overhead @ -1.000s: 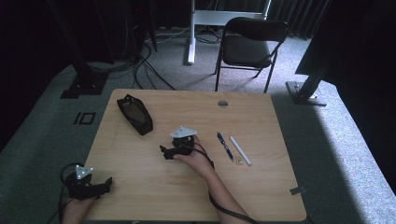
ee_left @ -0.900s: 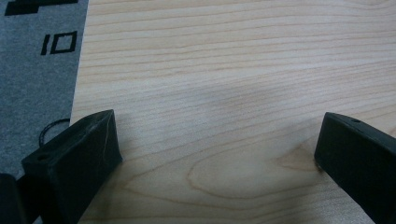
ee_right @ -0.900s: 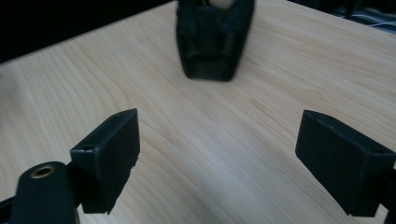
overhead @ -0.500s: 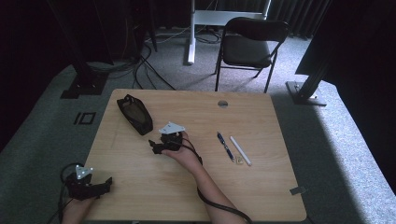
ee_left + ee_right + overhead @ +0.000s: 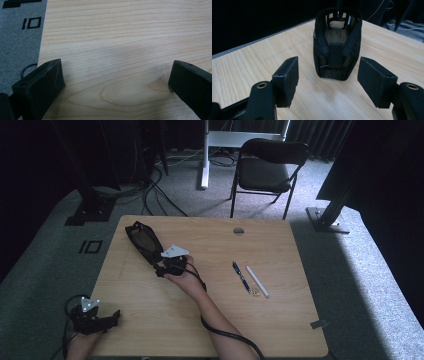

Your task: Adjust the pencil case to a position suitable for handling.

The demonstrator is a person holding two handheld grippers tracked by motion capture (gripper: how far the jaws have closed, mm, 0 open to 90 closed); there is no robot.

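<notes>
The right claw (image 5: 328,83) has its two black jaws wide open and holds nothing, and the long black mesh pencil case (image 5: 337,42) lies open on the wooden table (image 5: 249,67) just in front of it, lined up with the gap. To grab it well, I think the claw should slide forward low and straight until the near end of the case sits between the jaws, then squeeze gently. The left claw (image 5: 115,82) rests open and empty, far off from the case.

"10" in black on grey floor mat (image 5: 31,23)
</notes>
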